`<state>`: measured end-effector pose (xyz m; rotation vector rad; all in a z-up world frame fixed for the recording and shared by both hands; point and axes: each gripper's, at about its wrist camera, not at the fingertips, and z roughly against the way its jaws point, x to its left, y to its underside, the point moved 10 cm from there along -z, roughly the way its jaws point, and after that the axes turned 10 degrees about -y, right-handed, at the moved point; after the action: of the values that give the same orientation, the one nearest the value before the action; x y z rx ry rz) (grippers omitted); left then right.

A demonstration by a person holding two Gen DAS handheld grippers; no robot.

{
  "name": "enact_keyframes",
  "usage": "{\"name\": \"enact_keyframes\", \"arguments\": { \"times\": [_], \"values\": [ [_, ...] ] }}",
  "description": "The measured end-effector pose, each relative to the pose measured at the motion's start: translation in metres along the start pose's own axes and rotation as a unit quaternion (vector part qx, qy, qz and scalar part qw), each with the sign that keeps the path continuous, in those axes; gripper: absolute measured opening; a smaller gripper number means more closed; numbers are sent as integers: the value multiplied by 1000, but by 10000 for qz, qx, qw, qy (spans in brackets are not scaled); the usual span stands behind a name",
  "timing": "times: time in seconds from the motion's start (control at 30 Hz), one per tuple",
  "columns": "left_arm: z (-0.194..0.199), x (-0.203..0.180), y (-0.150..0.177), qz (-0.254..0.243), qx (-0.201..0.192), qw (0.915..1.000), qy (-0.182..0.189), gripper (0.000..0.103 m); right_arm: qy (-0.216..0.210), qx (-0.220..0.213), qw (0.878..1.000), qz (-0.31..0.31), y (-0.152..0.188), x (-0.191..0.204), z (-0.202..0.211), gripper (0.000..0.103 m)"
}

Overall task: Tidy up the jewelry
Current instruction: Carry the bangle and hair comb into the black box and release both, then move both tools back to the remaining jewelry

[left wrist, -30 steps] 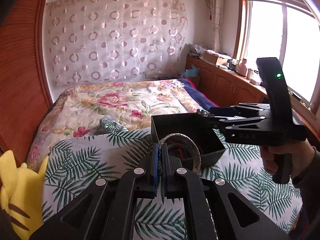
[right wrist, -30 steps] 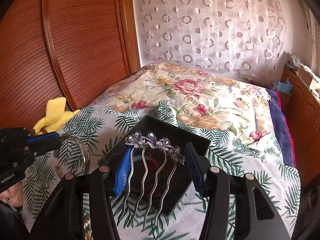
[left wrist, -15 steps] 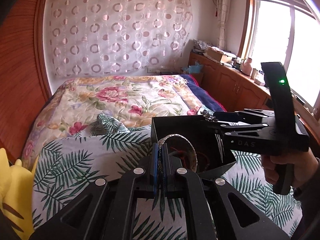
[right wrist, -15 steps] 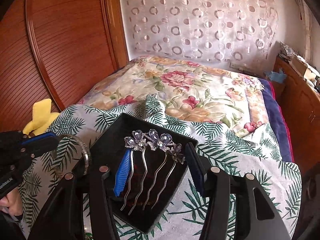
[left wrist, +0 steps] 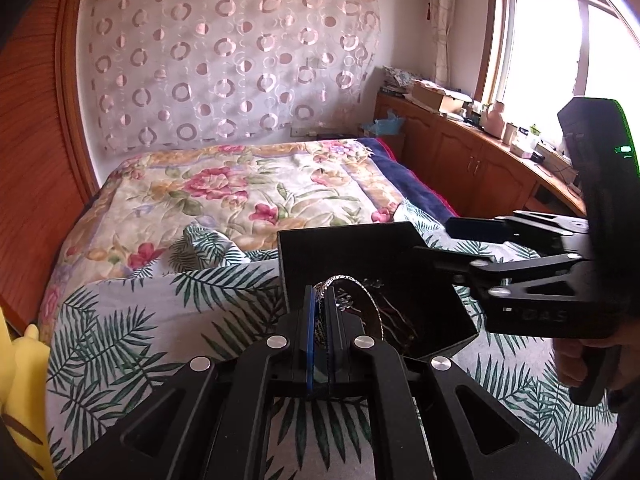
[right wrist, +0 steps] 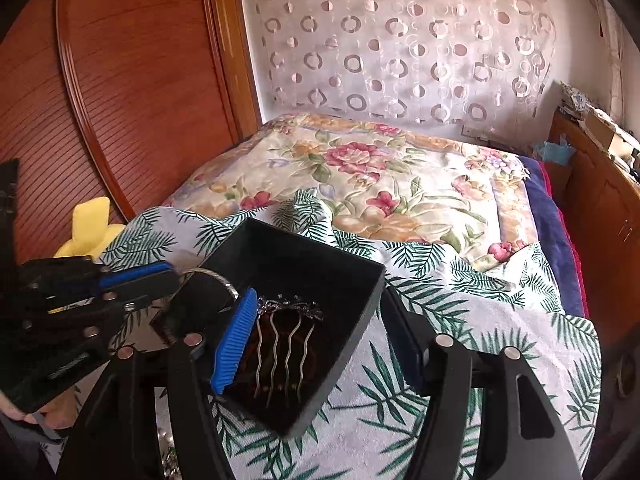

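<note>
A black open box [right wrist: 362,312] sits on the palm-leaf sheet. Inside it lies a silver hair comb [right wrist: 284,332] with a jewelled top, teeth toward the camera. My right gripper [right wrist: 320,294] hangs over the box with its jaws opening, and the pads do not press on the comb below them. My left gripper [left wrist: 320,300] is shut on a silver bangle [left wrist: 370,300] and holds it over the box's near-left edge [left wrist: 352,248]. The right wrist view shows the left gripper [right wrist: 168,276] and the bangle [right wrist: 216,276] at the box's left corner. The left wrist view shows the right gripper [left wrist: 434,236] reaching in from the right.
The palm-leaf sheet [right wrist: 460,320] covers the near part of a bed, with a floral quilt [right wrist: 380,184] beyond. A yellow plush toy [right wrist: 90,228] lies at the left by the wooden headboard. Wooden cabinets [left wrist: 460,160] run under the window on the right.
The hair comb has left the right gripper's pads and dropped into the box, and those jaws have widened. The left gripper has carried the bangle closer, over the box's edge.
</note>
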<state>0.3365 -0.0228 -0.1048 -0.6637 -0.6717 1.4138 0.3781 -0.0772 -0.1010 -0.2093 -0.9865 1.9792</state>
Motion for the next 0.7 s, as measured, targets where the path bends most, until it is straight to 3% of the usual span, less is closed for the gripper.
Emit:
{"name": "enact_keyframes", "arguments": {
  "times": [0.37, 0.4, 0.47, 0.6, 0.7],
  "values": [
    [3, -12, 6, -80, 15, 9999, 129, 5, -216, -179, 9996, 19, 42, 13, 55, 67],
    [8, -11, 8, -74, -14, 9999, 137, 9, -246, -176, 9995, 32, 48, 15, 58, 67],
    [20, -9, 17, -81, -96, 9998, 121, 34, -301, -169, 9994, 71, 63, 23, 66, 67],
    [42, -6, 42, -99, -144, 9997, 166, 42, -383, -91, 9991, 168, 100, 41, 75, 67],
    [54, 0, 61, -83, -154, 9998, 109, 60, -484, 45, 9986, 223, 125, 54, 76, 59]
  ]
}}
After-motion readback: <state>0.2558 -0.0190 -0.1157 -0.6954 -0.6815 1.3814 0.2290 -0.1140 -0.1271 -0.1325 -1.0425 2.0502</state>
